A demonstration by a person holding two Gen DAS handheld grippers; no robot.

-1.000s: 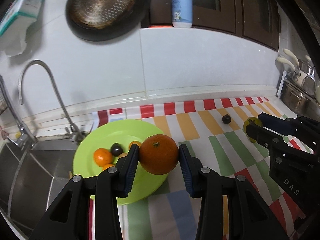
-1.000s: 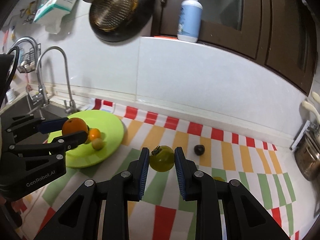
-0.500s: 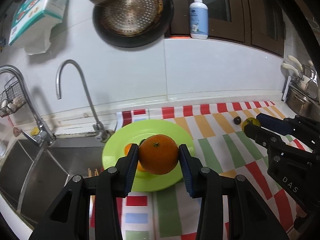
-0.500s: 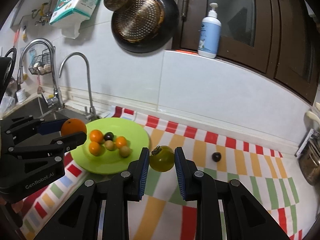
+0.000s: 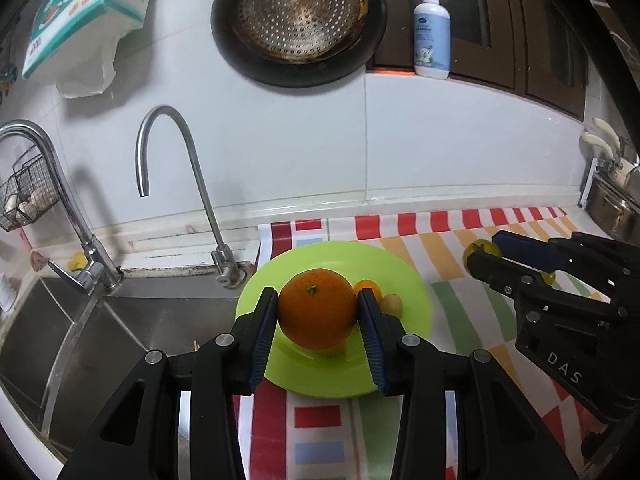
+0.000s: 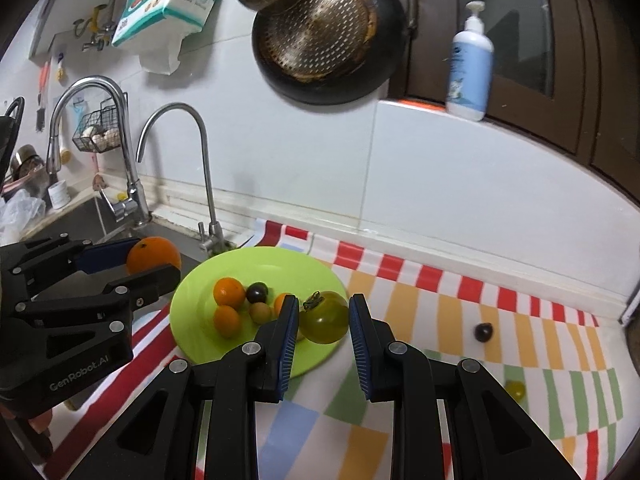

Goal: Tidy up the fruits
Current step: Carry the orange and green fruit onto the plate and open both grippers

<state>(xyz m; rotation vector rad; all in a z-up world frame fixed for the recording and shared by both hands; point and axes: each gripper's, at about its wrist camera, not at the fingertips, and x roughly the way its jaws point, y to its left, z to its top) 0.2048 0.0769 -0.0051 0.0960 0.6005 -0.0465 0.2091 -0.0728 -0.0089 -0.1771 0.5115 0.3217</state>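
My left gripper (image 5: 317, 316) is shut on a large orange (image 5: 316, 312) and holds it above the green plate (image 5: 404, 280). It also shows at the left of the right wrist view (image 6: 149, 263). My right gripper (image 6: 324, 316) is shut on a green tomato (image 6: 325, 317) over the plate's (image 6: 200, 300) right edge. The plate holds several small oranges (image 6: 229, 291), a dark fruit (image 6: 257, 292) and a yellowish fruit (image 6: 261, 312). A dark fruit (image 6: 483, 332) and a small yellow fruit (image 6: 515, 389) lie on the striped mat (image 6: 440, 320) to the right.
A steel sink (image 5: 60, 340) with two faucets (image 5: 180, 184) lies left of the plate. A strainer pan (image 5: 296, 24) hangs on the tiled wall. A soap bottle (image 5: 432, 28) stands on the ledge. Pots (image 5: 612, 208) stand at the far right.
Both grippers have pulled back and up with their fruits still held. The plate looks smaller and the sink and faucets have come into view.
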